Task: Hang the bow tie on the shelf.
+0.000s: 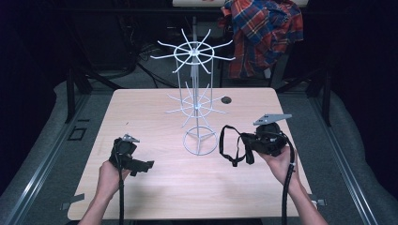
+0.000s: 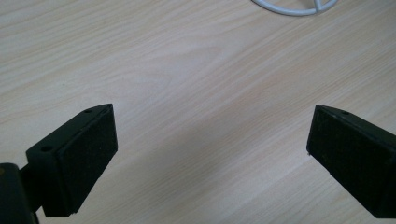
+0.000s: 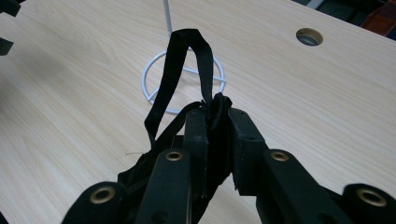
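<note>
At centre of the high view, the white wire rack (image 1: 197, 93) stands bare; hanging remains. Left gripper view: left tongs (image 2: 210, 154) spread above the surface (image 2: 187, 70). Right gripper view: right tongs (image 3: 218, 122) pinching the black strap (image 3: 175, 70), lower centre.

— What do you see around you?

— I see my table (image 1: 155, 197). It is light wood with thin lines in it. Far back on it is a small round hole (image 1: 226, 100).

— And behind the table?

— A shirt with red and blue squares (image 1: 263, 33) hangs there, up high on my right. Dark cables (image 1: 136, 61) lie on the floor to the left of it.

— What is at the sides?

— Grey floor (image 1: 51, 117), and a long shiny rail (image 1: 42, 164) on my left.
</note>
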